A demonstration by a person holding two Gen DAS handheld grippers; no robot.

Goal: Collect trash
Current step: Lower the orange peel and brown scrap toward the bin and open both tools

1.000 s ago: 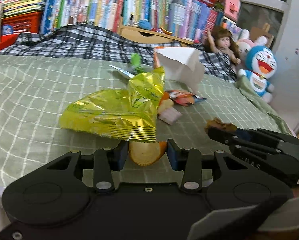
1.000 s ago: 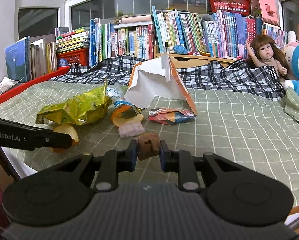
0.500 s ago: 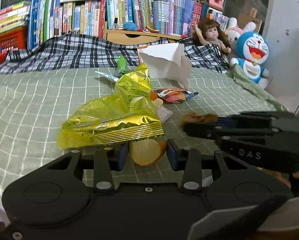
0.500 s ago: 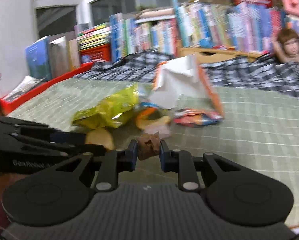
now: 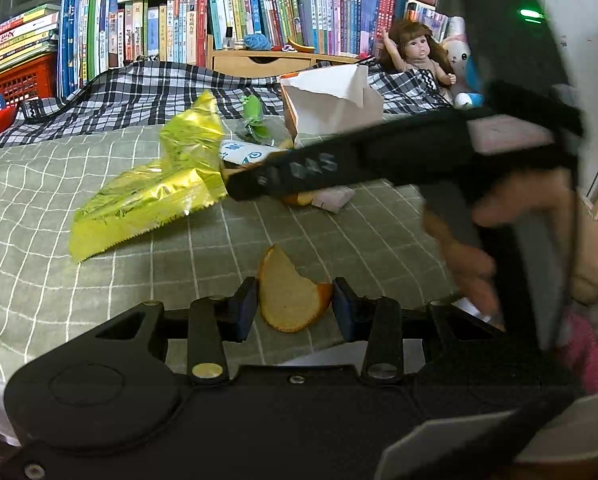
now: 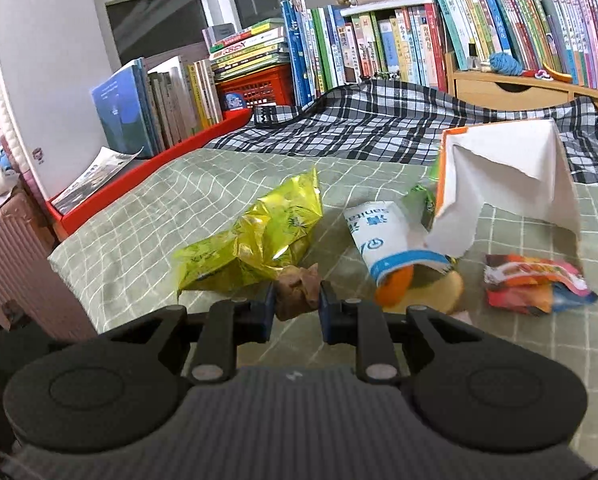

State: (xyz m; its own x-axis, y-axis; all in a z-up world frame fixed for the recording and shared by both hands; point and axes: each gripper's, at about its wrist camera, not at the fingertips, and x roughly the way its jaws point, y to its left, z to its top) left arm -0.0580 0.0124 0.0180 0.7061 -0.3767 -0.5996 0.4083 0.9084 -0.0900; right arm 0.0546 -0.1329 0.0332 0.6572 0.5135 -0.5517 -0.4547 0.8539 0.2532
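Note:
My left gripper [image 5: 293,305] is shut on a piece of orange peel [image 5: 291,300], held just above the green checked bedsheet [image 5: 99,280]. My right gripper [image 6: 297,300] is shut on a crumpled brown scrap [image 6: 297,290]. In the left wrist view the right gripper [image 5: 239,182] reaches in from the right, held by a hand [image 5: 471,264], its tips next to the yellow snack bag [image 5: 151,200]. On the sheet lie the yellow snack bag [image 6: 255,244], a white-and-blue wrapper [image 6: 391,240], more orange peel [image 6: 419,288], a colourful wrapper [image 6: 535,284], a green wrapper [image 6: 419,196] and a white paper bag [image 6: 507,176].
A plaid blanket [image 6: 379,128] lies behind the trash, with rows of books [image 6: 379,44] and a red crate [image 6: 259,88] beyond. A doll [image 5: 415,52] and plush toys sit at the back right. A pink suitcase [image 6: 15,248] stands beside the bed's red edge [image 6: 139,176].
My right gripper swung left with the brown scrap and now crosses the left wrist view, up to the yellow bag. The left gripper rolled a little, still holding the peel.

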